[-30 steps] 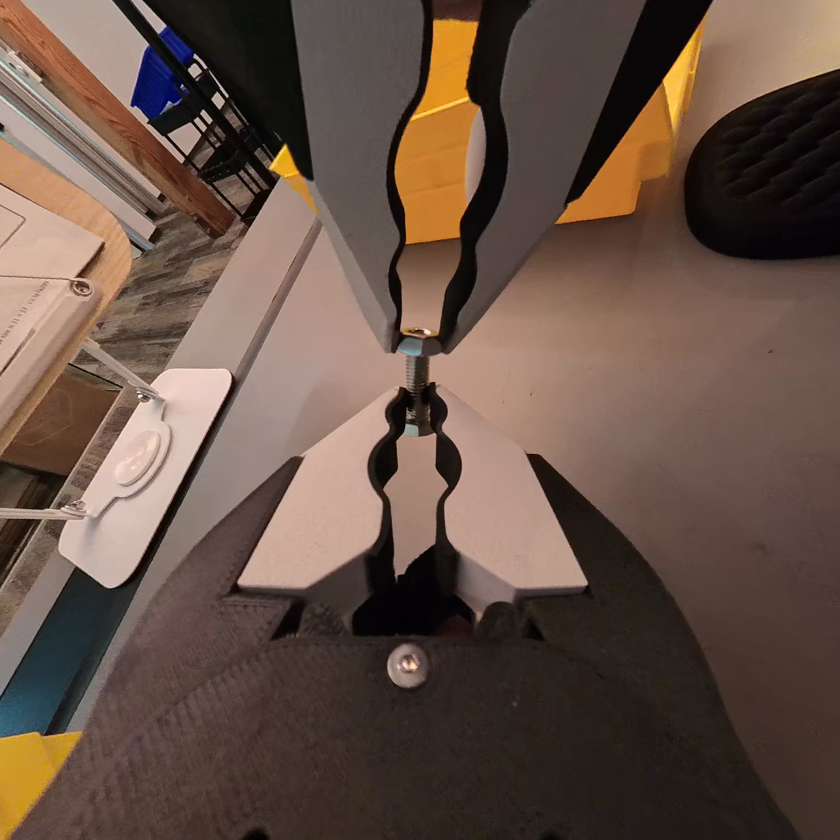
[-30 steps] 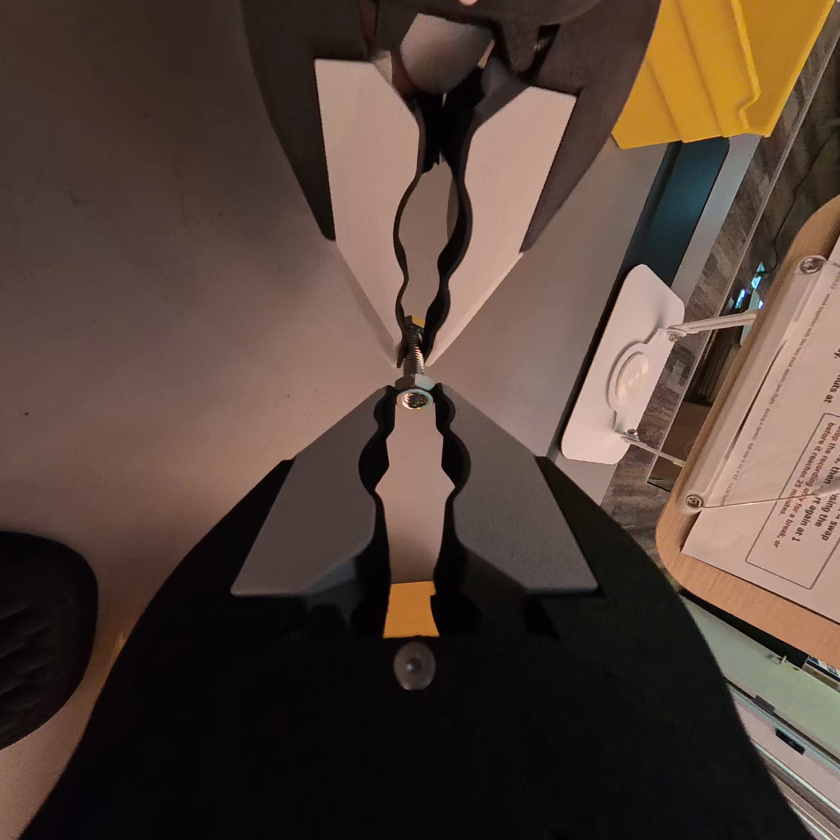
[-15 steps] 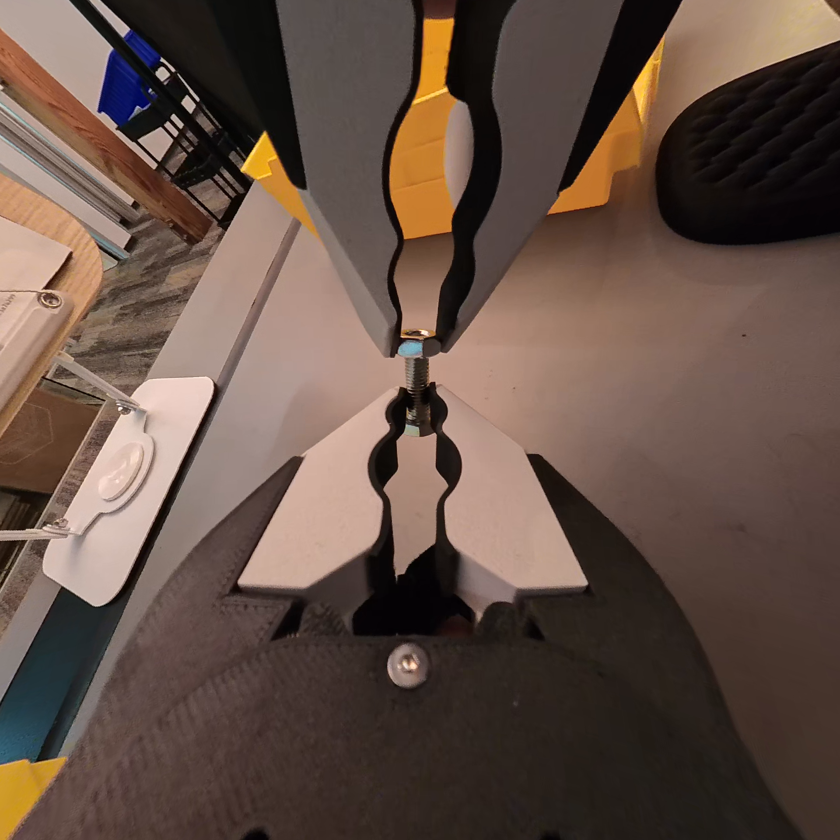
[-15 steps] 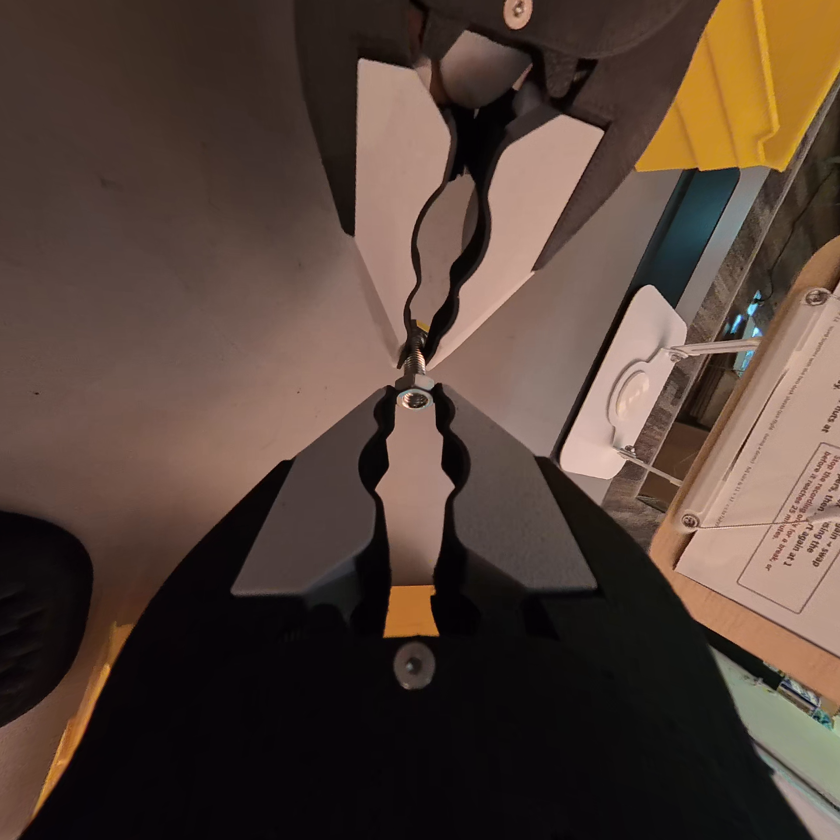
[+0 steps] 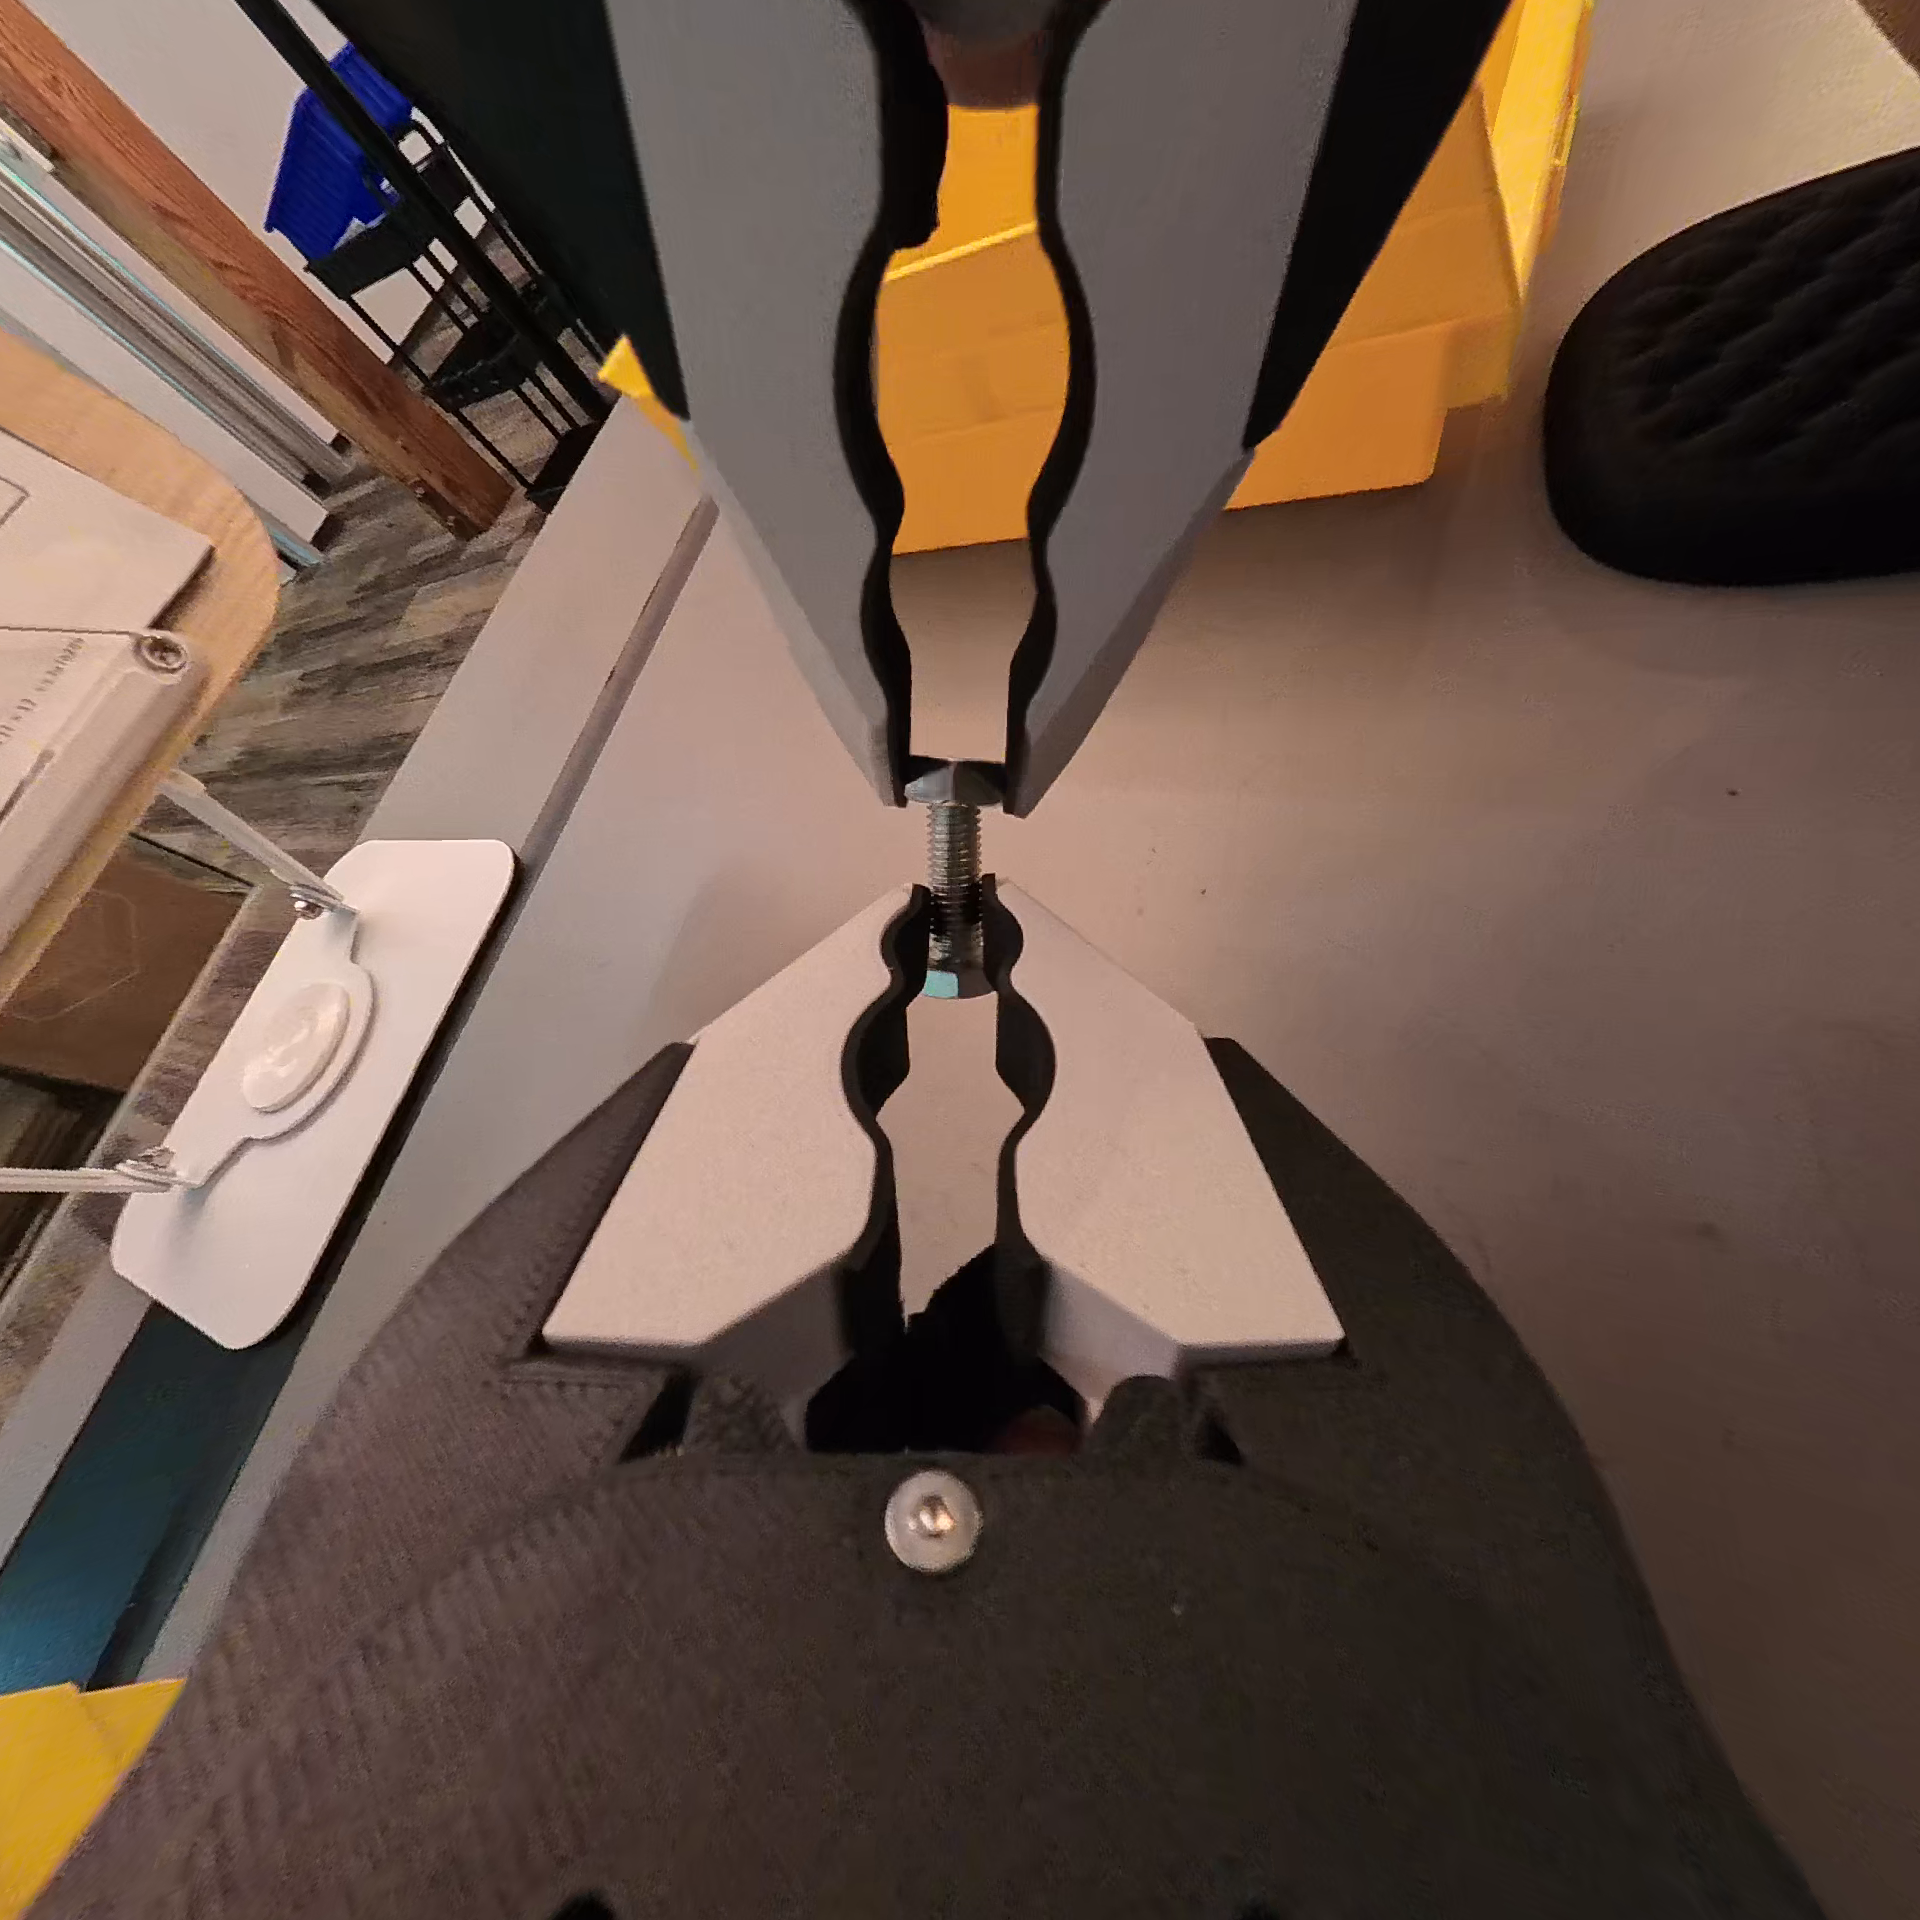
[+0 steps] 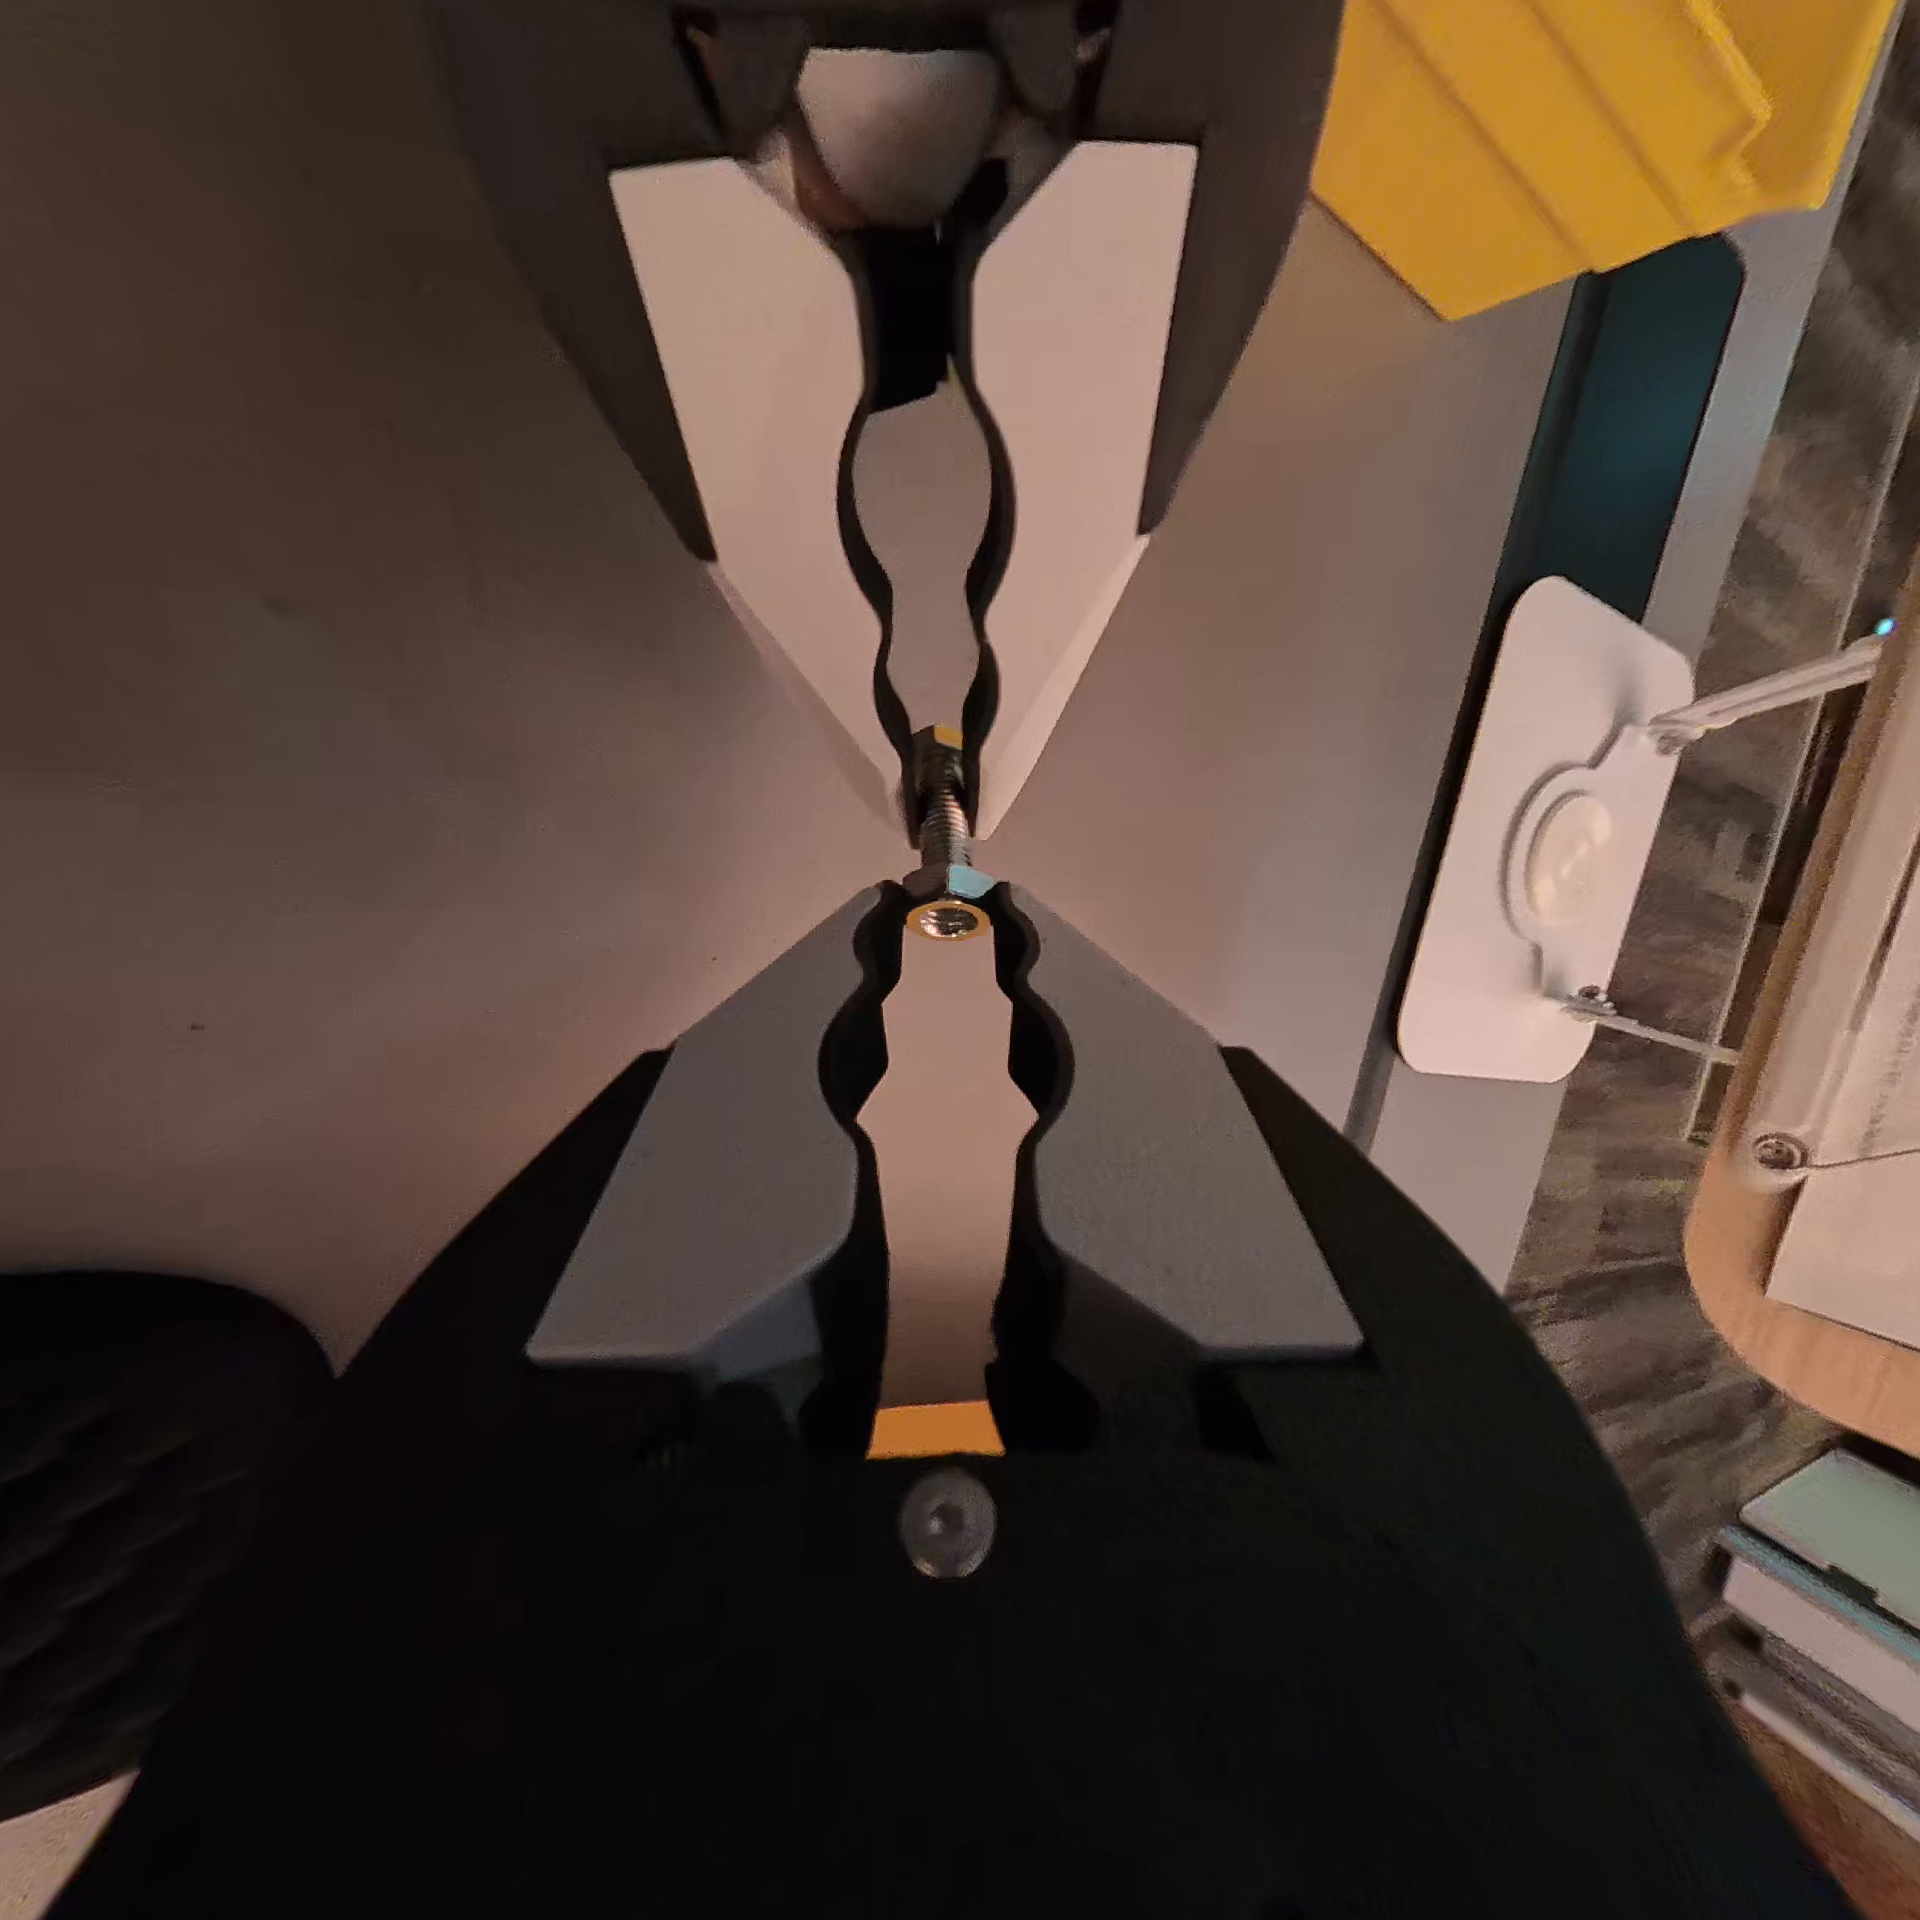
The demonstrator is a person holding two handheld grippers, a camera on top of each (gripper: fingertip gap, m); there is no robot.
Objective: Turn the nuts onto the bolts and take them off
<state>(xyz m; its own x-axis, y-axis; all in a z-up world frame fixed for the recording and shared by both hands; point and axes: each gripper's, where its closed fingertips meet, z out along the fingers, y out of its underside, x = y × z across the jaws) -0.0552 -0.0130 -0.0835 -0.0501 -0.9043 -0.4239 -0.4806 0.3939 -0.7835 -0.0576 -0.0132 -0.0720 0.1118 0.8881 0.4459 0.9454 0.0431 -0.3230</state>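
Bolt (image 5: 951,914) and nut (image 6: 948,902) are hanging in the air between the two grippers, which are facing each other tip to tip above the grey table (image 5: 1455,935). Left gripper (image 5: 951,951) is pinching the bolt's head end, while right gripper (image 6: 948,914) is pinching the nut threaded on the far end.

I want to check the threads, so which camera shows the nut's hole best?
The right wrist view: the nut faces that camera, hole open, pinched at the fingertips. The left wrist view shows the nut only side-on, above the bolt.
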